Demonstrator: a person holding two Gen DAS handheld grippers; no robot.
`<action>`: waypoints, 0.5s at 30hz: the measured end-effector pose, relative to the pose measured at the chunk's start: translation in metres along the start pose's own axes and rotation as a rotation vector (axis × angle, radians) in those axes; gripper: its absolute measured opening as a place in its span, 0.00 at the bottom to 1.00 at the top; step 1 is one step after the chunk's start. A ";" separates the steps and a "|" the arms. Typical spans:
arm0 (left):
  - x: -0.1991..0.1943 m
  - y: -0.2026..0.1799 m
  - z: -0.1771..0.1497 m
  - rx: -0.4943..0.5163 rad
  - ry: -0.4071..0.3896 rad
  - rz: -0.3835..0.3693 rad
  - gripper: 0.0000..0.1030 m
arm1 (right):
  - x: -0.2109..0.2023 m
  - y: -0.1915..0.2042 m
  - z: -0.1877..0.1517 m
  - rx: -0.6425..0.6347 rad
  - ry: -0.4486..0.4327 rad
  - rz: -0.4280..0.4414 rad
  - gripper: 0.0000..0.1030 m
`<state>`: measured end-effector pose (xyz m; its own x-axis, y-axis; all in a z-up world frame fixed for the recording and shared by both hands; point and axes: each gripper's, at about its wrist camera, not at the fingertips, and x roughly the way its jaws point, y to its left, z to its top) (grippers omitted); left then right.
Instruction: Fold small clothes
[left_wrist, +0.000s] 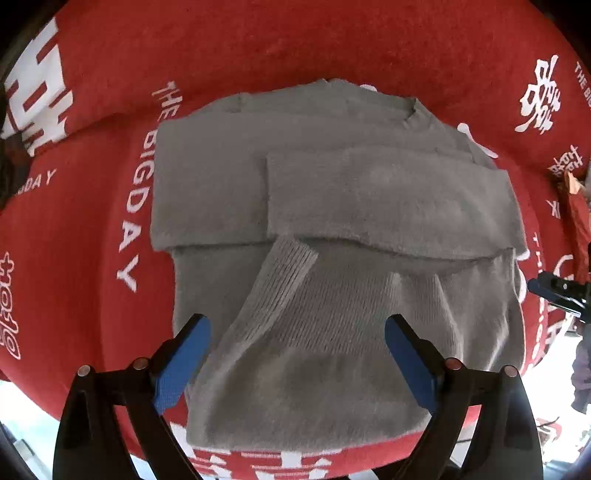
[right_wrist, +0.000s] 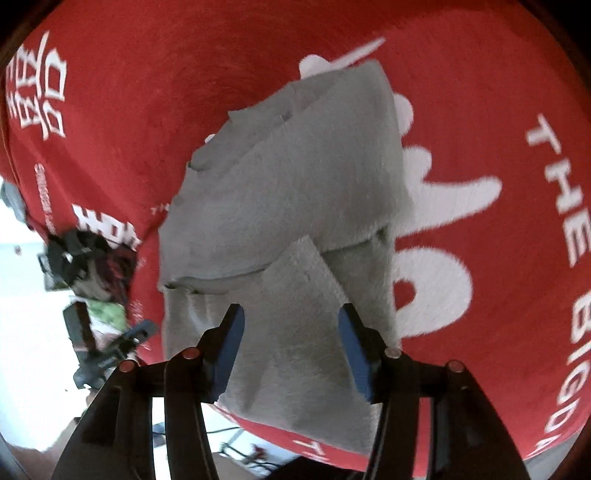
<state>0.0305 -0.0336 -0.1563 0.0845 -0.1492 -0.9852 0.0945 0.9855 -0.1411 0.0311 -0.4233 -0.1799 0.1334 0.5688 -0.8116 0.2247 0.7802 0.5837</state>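
Note:
A grey knitted sweater (left_wrist: 332, 192) lies on a red cloth with white lettering (left_wrist: 258, 44). Its sleeves are folded across the body, and a ribbed cuff (left_wrist: 284, 280) slants over the lower half. My left gripper (left_wrist: 297, 325) hangs straight above the hem end, its blue pads wide open with nothing pinched between them. In the right wrist view the same sweater (right_wrist: 295, 177) shows a folded flap near the camera. My right gripper (right_wrist: 291, 314) stands open over that flap, its pads clear of the knit.
The red cloth (right_wrist: 147, 74) drops off at the near edge to a pale floor with cables (right_wrist: 243, 446). Dark clutter (right_wrist: 88, 266) sits beyond the cloth's left edge. A black tool tip (left_wrist: 557, 291) pokes in at the right edge of the left wrist view.

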 end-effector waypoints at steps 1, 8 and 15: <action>0.003 -0.002 0.003 0.004 -0.001 -0.001 0.93 | 0.003 0.001 0.003 -0.020 0.008 -0.018 0.56; 0.035 0.003 0.013 0.023 0.063 -0.023 0.92 | 0.030 0.009 0.009 -0.112 0.041 -0.124 0.56; 0.049 0.005 0.012 0.132 0.101 -0.037 0.39 | 0.048 0.027 -0.001 -0.186 0.027 -0.263 0.47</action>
<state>0.0474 -0.0375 -0.2042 -0.0208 -0.1698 -0.9853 0.2262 0.9591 -0.1700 0.0426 -0.3741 -0.2032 0.0678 0.3465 -0.9356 0.0671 0.9341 0.3507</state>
